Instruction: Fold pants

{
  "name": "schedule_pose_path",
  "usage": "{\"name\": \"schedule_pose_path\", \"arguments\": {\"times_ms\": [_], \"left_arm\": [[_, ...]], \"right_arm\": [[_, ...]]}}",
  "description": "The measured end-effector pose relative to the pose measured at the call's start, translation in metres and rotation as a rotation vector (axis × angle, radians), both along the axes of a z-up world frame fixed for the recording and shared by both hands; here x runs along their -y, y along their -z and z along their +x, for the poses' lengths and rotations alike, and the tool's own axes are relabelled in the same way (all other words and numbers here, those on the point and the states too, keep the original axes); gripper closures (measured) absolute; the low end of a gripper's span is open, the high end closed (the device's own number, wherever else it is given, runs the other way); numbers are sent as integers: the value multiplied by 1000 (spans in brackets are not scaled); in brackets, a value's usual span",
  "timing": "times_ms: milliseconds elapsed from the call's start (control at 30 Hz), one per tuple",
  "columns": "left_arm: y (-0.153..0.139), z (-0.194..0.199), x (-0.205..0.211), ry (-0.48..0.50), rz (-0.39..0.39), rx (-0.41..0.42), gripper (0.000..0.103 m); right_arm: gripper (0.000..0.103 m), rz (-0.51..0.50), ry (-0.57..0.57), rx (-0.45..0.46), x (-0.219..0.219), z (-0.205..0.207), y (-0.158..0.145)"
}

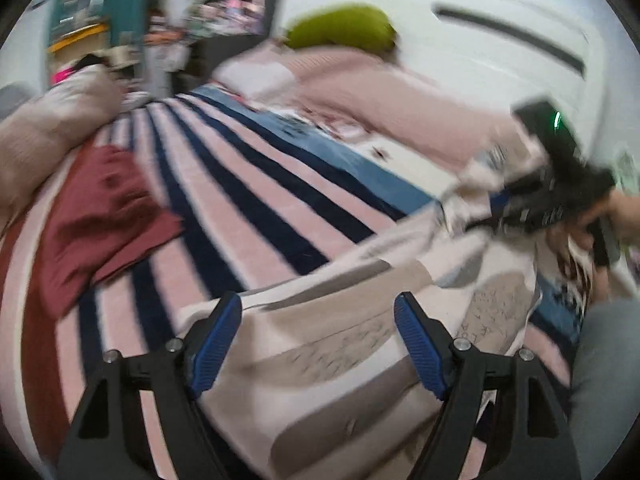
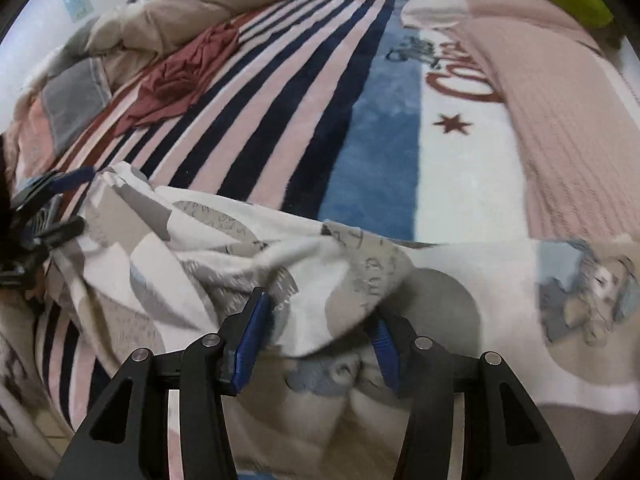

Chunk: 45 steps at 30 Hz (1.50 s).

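Observation:
The pants (image 1: pixel 340 344) are white with grey and beige patches and small script print. They lie crumpled on the striped blanket (image 1: pixel 248 200) at its near edge, also in the right wrist view (image 2: pixel 224 248). My left gripper (image 1: pixel 318 316) is open just above the pants, jaws wide apart, holding nothing. My right gripper (image 2: pixel 320 320) is open, with a fold of the pants lying between its blue pads (image 2: pixel 252 328). The right gripper also shows in the left wrist view (image 1: pixel 552 196), at the pants' far end. The left gripper shows at the left edge of the right wrist view (image 2: pixel 44 208).
A dark red garment (image 1: pixel 96 216) lies on the blanket to the left, also in the right wrist view (image 2: pixel 184 76). A beige duvet (image 2: pixel 192 12) is heaped at the back left. A pink knitted cover (image 2: pixel 560 112) and a green pillow (image 1: pixel 340 28) lie to the right.

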<state>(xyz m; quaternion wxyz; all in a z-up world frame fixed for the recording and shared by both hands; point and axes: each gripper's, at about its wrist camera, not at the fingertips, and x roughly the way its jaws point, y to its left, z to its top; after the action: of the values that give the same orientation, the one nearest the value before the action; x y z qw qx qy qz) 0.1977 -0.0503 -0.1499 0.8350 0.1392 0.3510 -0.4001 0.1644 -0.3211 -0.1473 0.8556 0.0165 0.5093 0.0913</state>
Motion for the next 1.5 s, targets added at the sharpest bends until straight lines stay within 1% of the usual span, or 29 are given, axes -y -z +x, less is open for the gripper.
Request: {"name": "schedule_pose_path", "arguments": {"times_ms": [67,167,200,233,267,300,333,367,433,467,500,533,600,633,667,700,733,800,900,1033,1067,1100,1167,1200,1233,1333,1367,1433,1500], "left_arm": [[5,9,16,48,64,-26,40],[13,14,25,112,97,-75,40],[17,14,27,126,112,-75,40],[20,13,28,134,113,-77,44],[21,13,26,145,90,-99,59],[21,14,24,156,66,-121,71],[21,14,22,177,42,-151,89],[20,11,20,201,30,-162,91],[21,0,18,222,54,-130,93],[21,-1,18,226,63,-126,94],[21,-2,17,223,58,-131,94],[20,-1,15,219,51,-137,94],[16,0,11,213,46,-122,94],[14,-1,10,204,58,-94,89],[15,0,10,201,73,-83,68],[16,1,11,210,91,-84,56],[17,2,11,226,101,-81,47],[17,5,11,248,102,-88,47],[18,8,15,291,118,-130,47],[20,4,34,358,231,-139,47],[19,4,38,354,256,-144,49],[20,5,40,344,260,-159,54],[18,7,41,305,243,-191,81],[17,6,40,288,241,-188,88],[15,4,38,269,235,-177,98],[8,6,31,193,193,-176,101],[4,9,28,161,176,-165,101],[-3,17,23,90,178,-105,101],[-8,30,20,38,164,-96,101]], "right_arm": [[54,45,18,21,9,-11,-5],[43,91,8,5,18,-25,-6],[43,106,-8,-16,18,-28,-3],[43,119,-27,-30,17,-32,0],[43,127,-36,-34,17,-34,3],[43,133,-44,-29,16,-38,4],[43,134,-50,-15,15,-40,4],[45,138,-53,-3,14,-41,5],[47,156,-43,-6,15,-40,8],[51,165,-36,-8,17,-39,9],[60,178,-33,-7,17,-38,10],[67,187,-37,-6,17,-37,10],[97,198,-52,-18,13,-37,9],[99,201,-66,-23,9,-40,8],[100,194,-67,-20,6,-41,6],[101,177,-67,-13,4,-44,4],[101,167,-67,-9,2,-48,2],[102,163,-63,-16,1,-53,0],[102,165,-51,-34,4,-60,-1],[102,161,-67,-58,6,-62,0],[102,157,-72,-63,6,-62,1],[102,150,-81,-65,4,-61,2],[102,141,-97,-61,1,-61,2],[102,146,-104,-58,0,-61,1],[102,151,-108,-50,0,-62,0],[102,170,-123,-32,0,-66,-2],[102,175,-124,-31,0,-67,-1],[102,182,-127,-31,1,-69,0],[102,186,-129,-27,3,-69,-1]]}}
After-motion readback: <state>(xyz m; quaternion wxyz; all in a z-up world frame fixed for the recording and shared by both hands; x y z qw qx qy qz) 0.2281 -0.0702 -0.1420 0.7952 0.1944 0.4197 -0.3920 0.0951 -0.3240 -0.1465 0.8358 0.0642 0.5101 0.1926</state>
